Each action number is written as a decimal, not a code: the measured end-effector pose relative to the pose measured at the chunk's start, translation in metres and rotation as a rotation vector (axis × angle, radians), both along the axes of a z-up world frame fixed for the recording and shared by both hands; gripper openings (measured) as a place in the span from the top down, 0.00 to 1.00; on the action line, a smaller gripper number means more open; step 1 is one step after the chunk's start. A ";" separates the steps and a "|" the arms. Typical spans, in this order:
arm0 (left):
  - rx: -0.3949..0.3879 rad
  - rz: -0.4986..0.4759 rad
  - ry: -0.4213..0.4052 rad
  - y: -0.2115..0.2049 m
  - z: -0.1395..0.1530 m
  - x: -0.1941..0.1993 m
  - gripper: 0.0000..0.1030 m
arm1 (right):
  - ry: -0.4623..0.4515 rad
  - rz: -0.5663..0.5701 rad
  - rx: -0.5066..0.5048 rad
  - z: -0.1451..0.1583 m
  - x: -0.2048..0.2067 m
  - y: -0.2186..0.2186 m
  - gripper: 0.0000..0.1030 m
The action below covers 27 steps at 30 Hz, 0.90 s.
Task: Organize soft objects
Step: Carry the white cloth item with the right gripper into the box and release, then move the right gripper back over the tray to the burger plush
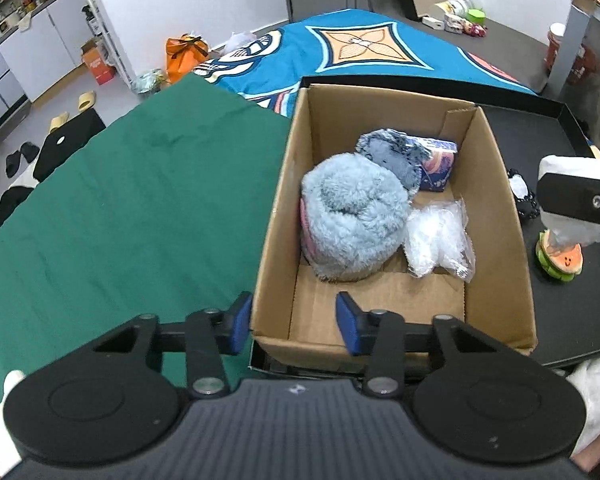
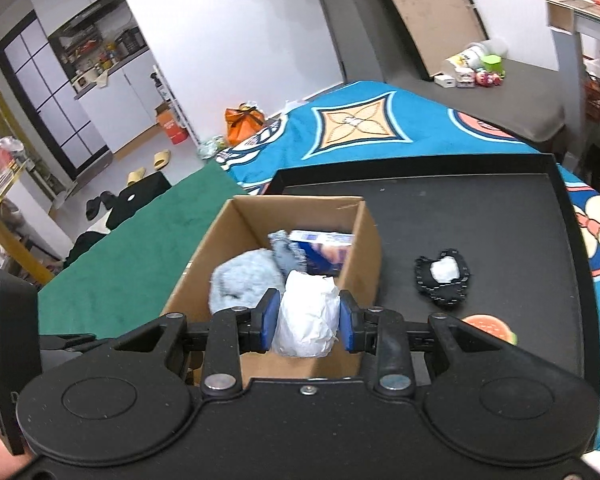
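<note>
A cardboard box [image 1: 284,184] [image 2: 366,248] stands on a black tray [image 1: 572,312] [image 2: 500,216]. Inside lie a fluffy blue plush [image 1: 352,216] [image 2: 244,276], a grey-blue cloth [image 1: 396,156], a blue packet [image 1: 438,164] [image 2: 324,248] and a clear plastic bag [image 1: 440,240]. My left gripper [image 1: 294,322] is open and empty over the box's near left corner. My right gripper [image 2: 308,320] is shut on a white crumpled soft bundle [image 2: 306,318] [image 1: 572,168], held above the box's near right side.
On the tray right of the box lie a black-and-white soft item [image 2: 444,276] [image 1: 522,194] and a burger-shaped toy [image 2: 490,326] [image 1: 560,260]. A green cloth [image 1: 132,208] covers the surface on the left. A blue patterned blanket [image 1: 360,48] lies behind.
</note>
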<state>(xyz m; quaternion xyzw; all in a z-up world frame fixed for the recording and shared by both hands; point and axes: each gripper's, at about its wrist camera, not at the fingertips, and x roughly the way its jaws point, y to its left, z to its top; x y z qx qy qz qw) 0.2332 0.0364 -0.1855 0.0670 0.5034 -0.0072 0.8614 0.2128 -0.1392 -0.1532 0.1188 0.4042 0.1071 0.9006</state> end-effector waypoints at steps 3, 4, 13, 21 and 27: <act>-0.020 0.019 -0.003 0.007 0.001 0.000 0.72 | 0.013 0.018 0.010 -0.001 0.003 0.011 0.70; -0.029 0.026 -0.001 0.009 0.000 0.000 0.75 | 0.018 0.022 0.014 -0.002 0.004 0.015 0.70; -0.084 0.040 -0.011 0.022 0.000 -0.001 0.81 | 0.065 0.030 0.066 -0.010 0.015 0.043 0.69; -0.119 0.046 -0.005 0.027 -0.002 0.000 0.81 | 0.139 0.026 0.202 -0.017 0.030 0.049 0.64; -0.129 0.048 -0.003 0.028 -0.002 0.001 0.80 | 0.153 0.003 0.194 -0.017 0.027 0.034 0.58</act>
